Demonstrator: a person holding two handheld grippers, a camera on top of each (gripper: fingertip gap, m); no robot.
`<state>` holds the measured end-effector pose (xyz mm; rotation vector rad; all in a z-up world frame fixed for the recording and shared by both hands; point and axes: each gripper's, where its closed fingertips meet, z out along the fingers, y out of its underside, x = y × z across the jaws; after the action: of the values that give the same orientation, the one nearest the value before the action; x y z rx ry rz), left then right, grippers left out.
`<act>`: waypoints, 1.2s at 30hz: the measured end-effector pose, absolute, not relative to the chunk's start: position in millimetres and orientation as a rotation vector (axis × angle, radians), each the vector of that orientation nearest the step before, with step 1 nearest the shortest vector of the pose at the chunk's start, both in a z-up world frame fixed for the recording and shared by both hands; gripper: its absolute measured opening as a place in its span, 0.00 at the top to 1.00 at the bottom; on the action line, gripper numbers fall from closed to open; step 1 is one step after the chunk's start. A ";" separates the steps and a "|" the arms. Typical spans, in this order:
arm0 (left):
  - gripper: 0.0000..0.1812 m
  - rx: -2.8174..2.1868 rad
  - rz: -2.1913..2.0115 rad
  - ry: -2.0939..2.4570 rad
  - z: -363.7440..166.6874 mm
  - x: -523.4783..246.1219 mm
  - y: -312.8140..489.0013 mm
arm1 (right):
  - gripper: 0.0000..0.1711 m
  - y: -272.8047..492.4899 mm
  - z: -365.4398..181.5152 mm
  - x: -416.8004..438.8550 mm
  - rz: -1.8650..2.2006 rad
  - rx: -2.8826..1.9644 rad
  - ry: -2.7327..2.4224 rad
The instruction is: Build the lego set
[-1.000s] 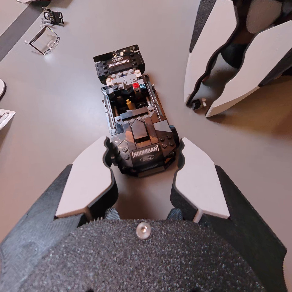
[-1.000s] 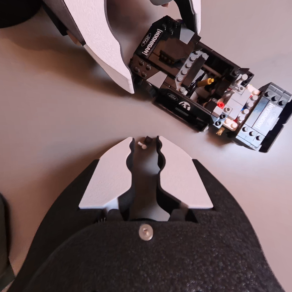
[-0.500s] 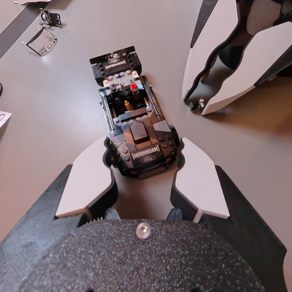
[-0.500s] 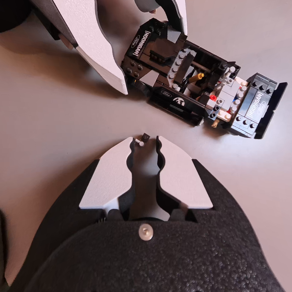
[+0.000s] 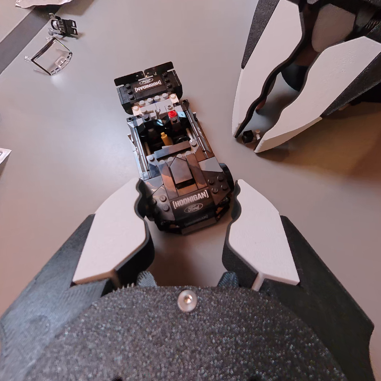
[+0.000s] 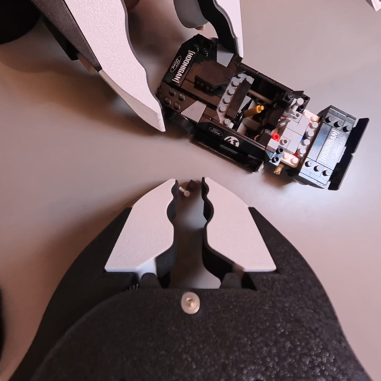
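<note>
My left gripper (image 5: 186, 201) brackets the nose of the black Lego car (image 5: 175, 156). Its fingers sit at both front corners, touching or nearly so; I can't tell if it's clamped or just cradling. I judge it's there to brace the car while the other hand fetches a part.

In the left wrist view the car runs from centre toward 12 o'clock, rear wing farthest away. The roof is not yet on, so the cockpit is open, with a yellow lever (image 5: 165, 139) and a red stud (image 5: 171, 114) showing.

My right gripper (image 6: 188, 183) is part-open, tips down at the table (image 6: 61, 175). A small black piece (image 6: 192, 184) and a tiny white pin (image 6: 184, 190) lie between the tips, not pinched yet. I judge a pick is coming, and the two bits lie so close it could grab both or flick one away.

In the right wrist view the car lies at 1 to 2 o'clock, close by, with bare table between.

A clear windscreen piece (image 5: 51, 56) and a small black-and-clear assembly (image 5: 62, 25) sit at 10 to 11 o'clock in the left wrist view, well apart from the car. A paper corner (image 5: 4, 154) is at 9 o'clock, at the frame edge. There's open tabletop all round the car, so plenty of swing room.
</note>
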<state>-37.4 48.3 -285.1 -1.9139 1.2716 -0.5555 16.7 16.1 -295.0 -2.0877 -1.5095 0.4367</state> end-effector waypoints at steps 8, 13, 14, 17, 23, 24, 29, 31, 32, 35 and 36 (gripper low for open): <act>0.55 -1.910 -0.560 1.272 -285.1 -36.6 48.1 | 0.87 9.9 -292.5 21.9 0.440 -2.140 -1.437; 0.55 -1.907 -0.561 1.273 -285.3 -36.2 48.0 | 0.89 11.7 -295.3 20.3 0.403 -2.151 -1.427; 0.55 -1.907 -0.561 1.273 -285.3 -36.2 47.9 | 0.90 12.7 -295.3 19.5 0.399 -2.148 -1.430; 0.55 -1.907 -0.560 1.272 -285.3 -36.3 47.9 | 0.92 15.0 -295.2 17.4 0.396 -2.134 -1.449; 0.55 -1.907 -0.560 1.273 -285.4 -36.2 47.7 | 0.92 18.6 -294.4 16.7 0.379 -2.056 -1.511; 0.55 -1.907 -0.560 1.273 -285.4 -36.3 47.7 | 0.92 19.0 -294.1 16.8 0.373 -2.035 -1.523; 0.55 -1.907 -0.556 1.272 -285.5 -36.0 47.6 | 0.87 17.9 -285.1 16.9 0.432 -2.001 -1.495; 0.55 -1.907 -0.551 1.274 -285.7 -35.9 47.5 | 0.86 18.5 -282.0 19.6 0.439 -2.004 -1.472; 0.55 -1.906 -0.547 1.277 -285.9 -36.0 47.5 | 0.86 18.1 -281.7 21.3 0.438 -2.007 -1.466; 0.55 -1.905 -0.544 1.280 -286.2 -35.7 47.1 | 0.86 15.6 -285.0 24.5 0.428 -2.026 -1.460; 0.55 -1.905 -0.544 1.281 -286.2 -35.6 47.1 | 0.86 14.8 -287.0 25.0 0.422 -2.035 -1.461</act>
<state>-35.6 47.1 -286.2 -1.9047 1.2807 -0.5445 25.0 14.8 -287.0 -2.0355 -1.4612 0.4217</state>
